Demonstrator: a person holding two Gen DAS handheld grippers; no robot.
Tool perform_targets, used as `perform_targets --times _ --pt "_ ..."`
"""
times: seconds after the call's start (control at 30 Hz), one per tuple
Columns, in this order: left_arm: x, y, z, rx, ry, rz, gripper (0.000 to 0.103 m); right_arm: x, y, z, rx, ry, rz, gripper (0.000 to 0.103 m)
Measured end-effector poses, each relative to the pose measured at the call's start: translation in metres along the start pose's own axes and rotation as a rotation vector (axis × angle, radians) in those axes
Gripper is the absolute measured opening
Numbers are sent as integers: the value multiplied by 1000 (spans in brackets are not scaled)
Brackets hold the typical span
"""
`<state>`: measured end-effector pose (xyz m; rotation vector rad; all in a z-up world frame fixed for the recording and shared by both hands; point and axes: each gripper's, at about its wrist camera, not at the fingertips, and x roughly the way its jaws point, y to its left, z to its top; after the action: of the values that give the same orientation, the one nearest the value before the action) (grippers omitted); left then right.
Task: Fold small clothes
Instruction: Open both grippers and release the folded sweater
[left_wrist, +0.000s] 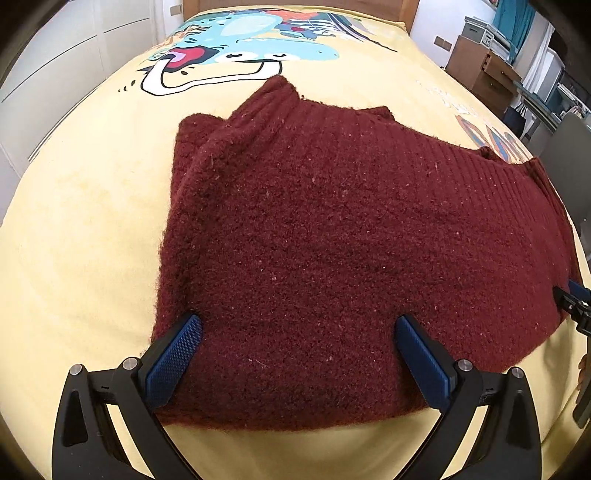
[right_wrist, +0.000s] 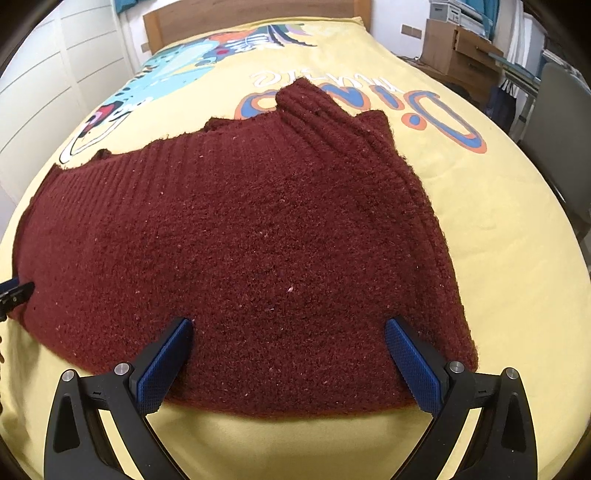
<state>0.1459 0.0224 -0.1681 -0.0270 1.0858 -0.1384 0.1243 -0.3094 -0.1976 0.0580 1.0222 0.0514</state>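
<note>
A dark red knitted sweater lies flat on the yellow bed cover, its sleeves folded in over the body; it also shows in the right wrist view. My left gripper is open, its blue pads straddling the sweater's near left part just above the near hem. My right gripper is open, its pads straddling the near right part. The right gripper's tip shows at the left view's right edge; the left gripper's tip shows at the right view's left edge.
The yellow bed cover has a cartoon print at the far end and lettering. A wooden headboard, white wardrobe doors on the left, and a wooden cabinet with a desk on the right surround the bed.
</note>
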Motion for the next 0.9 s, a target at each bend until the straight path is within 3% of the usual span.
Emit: perform_targets --times 0.17,0.3,0.43,0.53,0.7,0.9 --pt "-4 -3 16 17 74 -7 102 -9 7 20 -36 110 -19 103" --pt "-16 2 29 1 118 -56 102 -33 15 35 -64 110 -36 103" --pt "-40 20 45 -69 92 -87 102 -56 18 39 -54 103 2 103" --pt "-52 41 56 -116 93 -59 102 -68 22 35 -55 110 44 103" --pt "-39 87 56 -197 152 -58 102 -76 29 18 -91 111 15 103" --pt "-18 108 43 -278 188 -111 102 -74 21 -10 -73 134 -15 103"
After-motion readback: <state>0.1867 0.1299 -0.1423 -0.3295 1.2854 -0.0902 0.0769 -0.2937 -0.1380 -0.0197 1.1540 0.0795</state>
